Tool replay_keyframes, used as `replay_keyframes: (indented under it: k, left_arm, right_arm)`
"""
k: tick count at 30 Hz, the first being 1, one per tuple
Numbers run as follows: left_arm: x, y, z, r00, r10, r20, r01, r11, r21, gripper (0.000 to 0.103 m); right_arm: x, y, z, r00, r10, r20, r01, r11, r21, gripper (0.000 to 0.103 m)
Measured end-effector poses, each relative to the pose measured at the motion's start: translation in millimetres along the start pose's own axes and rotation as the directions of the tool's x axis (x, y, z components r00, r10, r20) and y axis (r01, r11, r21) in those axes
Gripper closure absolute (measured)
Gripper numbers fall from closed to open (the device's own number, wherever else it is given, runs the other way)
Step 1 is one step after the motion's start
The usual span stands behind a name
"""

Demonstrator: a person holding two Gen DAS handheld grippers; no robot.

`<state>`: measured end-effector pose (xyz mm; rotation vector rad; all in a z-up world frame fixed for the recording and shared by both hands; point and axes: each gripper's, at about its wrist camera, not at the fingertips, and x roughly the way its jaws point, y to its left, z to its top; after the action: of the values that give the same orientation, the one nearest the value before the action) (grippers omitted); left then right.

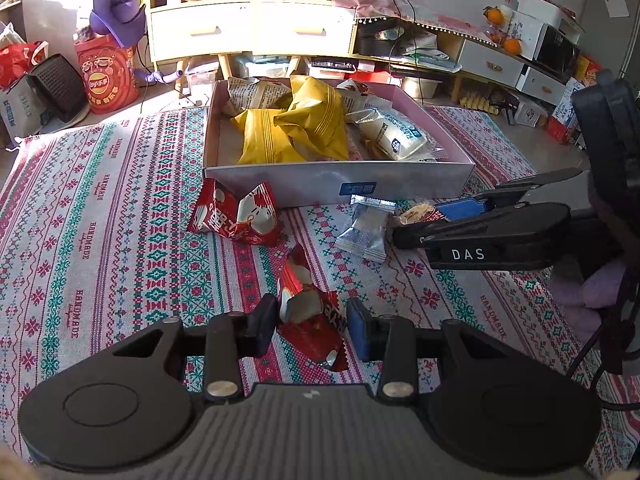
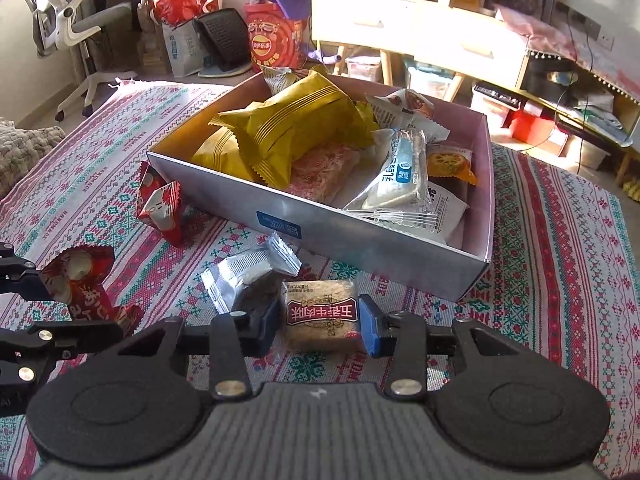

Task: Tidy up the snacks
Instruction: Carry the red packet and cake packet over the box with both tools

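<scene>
The left gripper [image 1: 311,318] is clenched on a red packet [image 1: 310,320], which sits crumpled between its 2 fingers [image 1: 262,322] and sticks out toward 12 o'clock above the patterned cloth [image 1: 100,220]. The right gripper [image 2: 319,322] has its fingers [image 2: 370,330] drawn in against both ends of a brown packet [image 2: 322,314] lying flat on the cloth, so it is grasping that packet. A silver packet [image 2: 250,274] lies just beside the brown one at 10 o'clock, touching the left finger. The box [image 2: 360,240], filled with yellow and white snack packets, stands at 12 o'clock from both grippers. A second red packet [image 1: 236,216] leans against the box's near wall, at 11 o'clock from the left gripper. The left view shows the right gripper from the side, at 2 o'clock, with the brown packet mostly hidden behind its fingers; the right view shows the brown packet's printed label in full. The right view shows the left gripper at 9 o'clock with the red packet lifted off the cloth, and an office chair [image 2: 68,20] at 10 o'clock.
</scene>
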<state>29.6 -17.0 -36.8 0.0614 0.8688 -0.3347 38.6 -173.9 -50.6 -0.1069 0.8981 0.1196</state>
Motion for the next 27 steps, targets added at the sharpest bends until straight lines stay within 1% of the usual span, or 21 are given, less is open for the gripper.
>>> replay_keyframes:
  k: [5, 13, 23, 27]
  left_arm:
    - [1.4, -1.4, 0.6, 1.0, 0.003, -0.004, -0.003, 1.0, 0.001, 0.059]
    - [1.7, -1.9, 1.5, 1.0, 0.005, -0.003, -0.005, 1.0, -0.001, 0.059]
    - [-0.5, 0.4, 18.3, 0.999, 0.019, 0.032, -0.018, 1.0, -0.021, 0.059]
    - [0.8, 5.2, 33.5, 0.998, 0.047, 0.049, -0.046, 0.999, -0.016, 0.059]
  right_arm:
    - [-2.9, 3.5, -0.9, 1.0, -0.004, -0.008, 0.004, 1.0, -0.029, 0.066]
    - [-13.3, -4.4, 0.4, 1.0, 0.016, -0.002, -0.016, 1.0, -0.012, 0.066]
    - [-29.2, -21.1, 1.6, 0.999, 0.027, 0.041, -0.028, 0.999, 0.017, 0.066]
    - [-34.2, -30.1, 9.4, 0.997, 0.026, 0.068, -0.029, 0.999, 0.039, 0.066]
